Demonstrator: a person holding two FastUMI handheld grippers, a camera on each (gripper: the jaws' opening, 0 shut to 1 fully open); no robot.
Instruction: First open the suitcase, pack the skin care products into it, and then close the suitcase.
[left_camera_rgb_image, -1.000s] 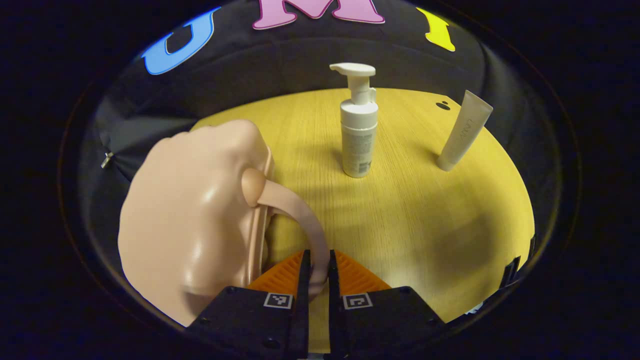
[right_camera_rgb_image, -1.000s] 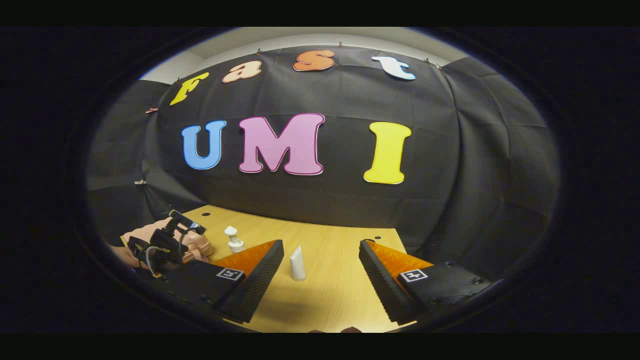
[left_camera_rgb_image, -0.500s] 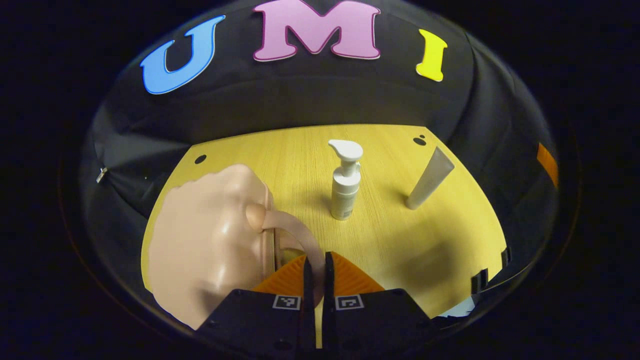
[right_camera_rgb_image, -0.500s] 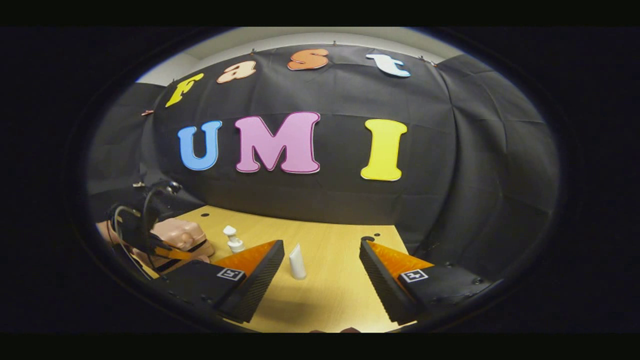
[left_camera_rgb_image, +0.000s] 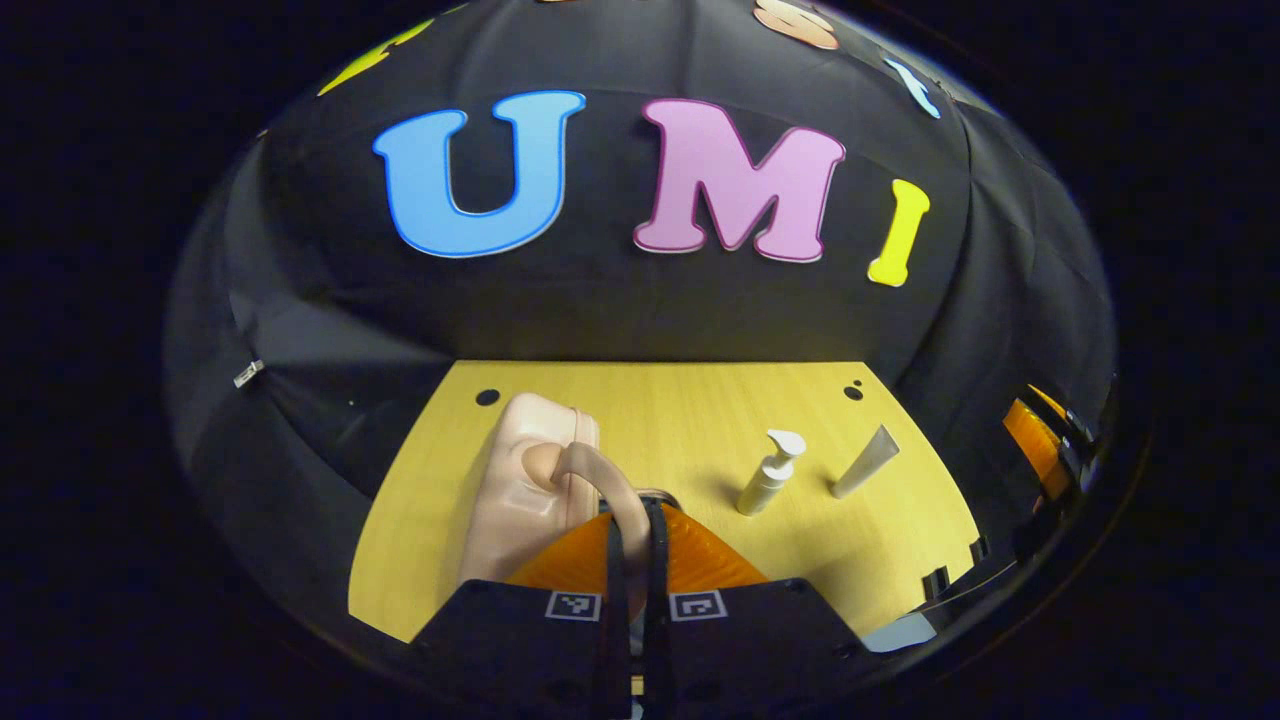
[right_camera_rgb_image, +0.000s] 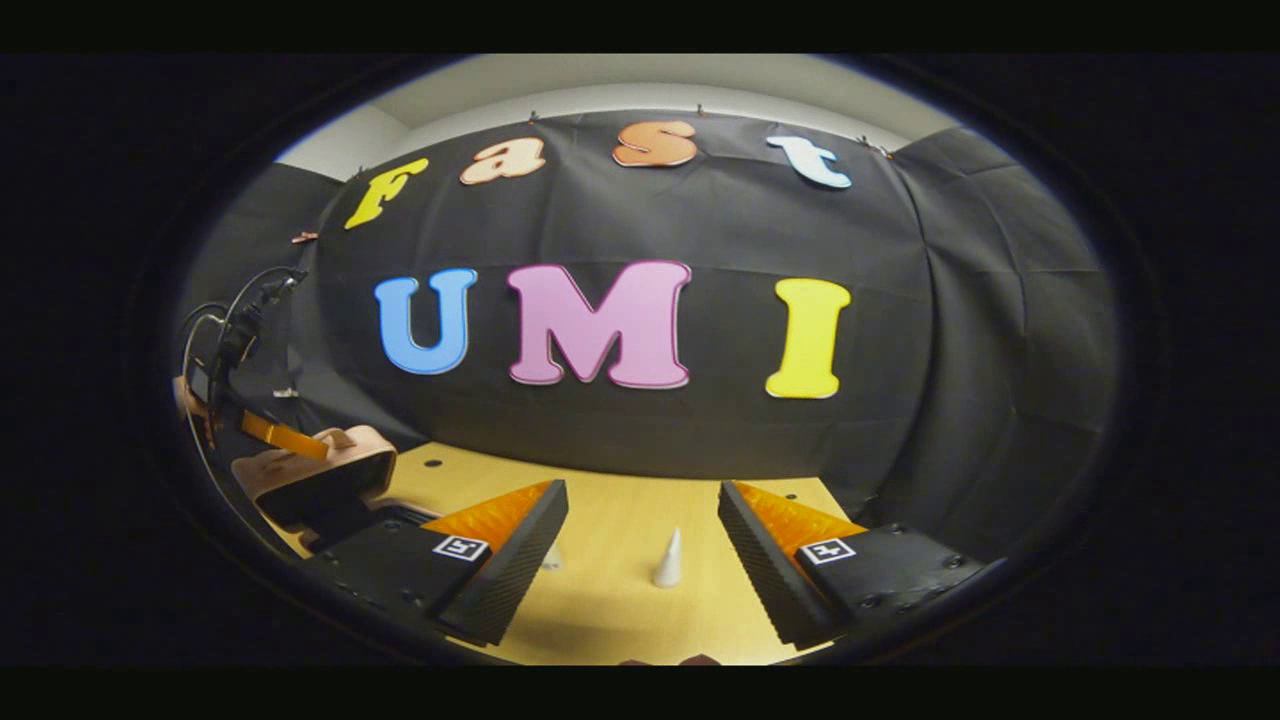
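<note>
Wooden table (left_camera_rgb_image: 700, 420), left gripper (left_camera_rgb_image: 631, 535) pinching suitcase handle (left_camera_rgb_image: 600, 480)

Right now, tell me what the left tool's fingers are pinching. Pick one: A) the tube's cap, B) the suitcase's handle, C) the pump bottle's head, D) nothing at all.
B: in the left gripper view the left tool has both fingers closed on the arched handle of the suitcase, while the pump bottle and the tube stand apart on the table.

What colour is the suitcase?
The suitcase is pale peach-pink all over, handle included; the left gripper view shows it best.
</note>
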